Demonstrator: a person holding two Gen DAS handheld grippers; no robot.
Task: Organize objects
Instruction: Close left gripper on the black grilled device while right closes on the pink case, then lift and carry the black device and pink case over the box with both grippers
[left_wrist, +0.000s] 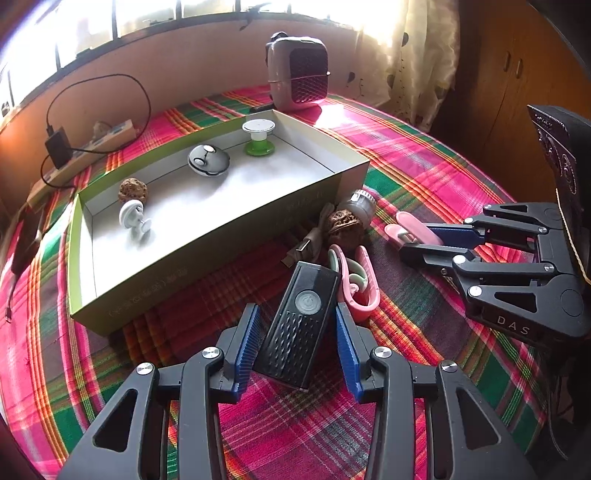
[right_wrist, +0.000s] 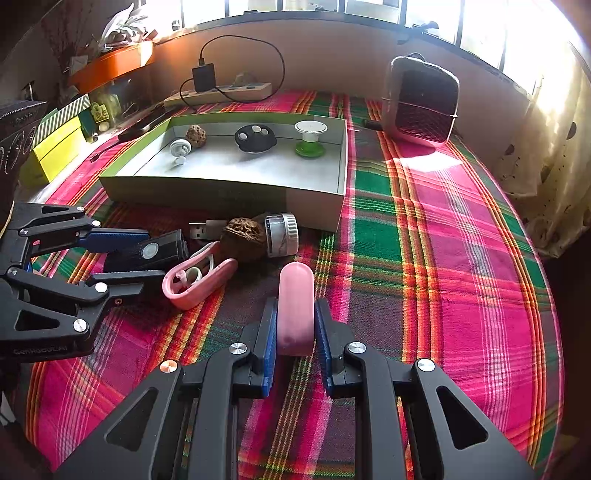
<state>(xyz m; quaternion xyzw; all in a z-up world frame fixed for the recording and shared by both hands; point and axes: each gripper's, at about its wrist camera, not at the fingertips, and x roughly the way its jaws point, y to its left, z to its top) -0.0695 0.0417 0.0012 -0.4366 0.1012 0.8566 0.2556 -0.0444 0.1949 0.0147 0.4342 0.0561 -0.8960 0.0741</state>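
Observation:
A black device with a round button (left_wrist: 299, 325) lies on the plaid cloth between the fingers of my left gripper (left_wrist: 297, 314), whose jaws stand open around it with thin gaps at the pads. My right gripper (right_wrist: 295, 306) is shut on a pink oblong piece (right_wrist: 295, 310) and holds it upright. Beside the device lie an open pink case (left_wrist: 356, 284), a walnut (left_wrist: 341, 225), a small silver-lidded jar (left_wrist: 360, 203) and a USB plug (left_wrist: 301, 249). Behind them the shallow green-edged box (left_wrist: 221, 236) holds a white hook, a brown nut, a black-and-white ball and a green spool (left_wrist: 258, 138).
A grey fan heater (left_wrist: 299, 74) stands behind the box by the window wall. A power strip (left_wrist: 99, 140) with a black charger and cable lies at the back left. A yellow box (right_wrist: 55, 147) sits at the left, a curtain (right_wrist: 546, 155) at the right edge.

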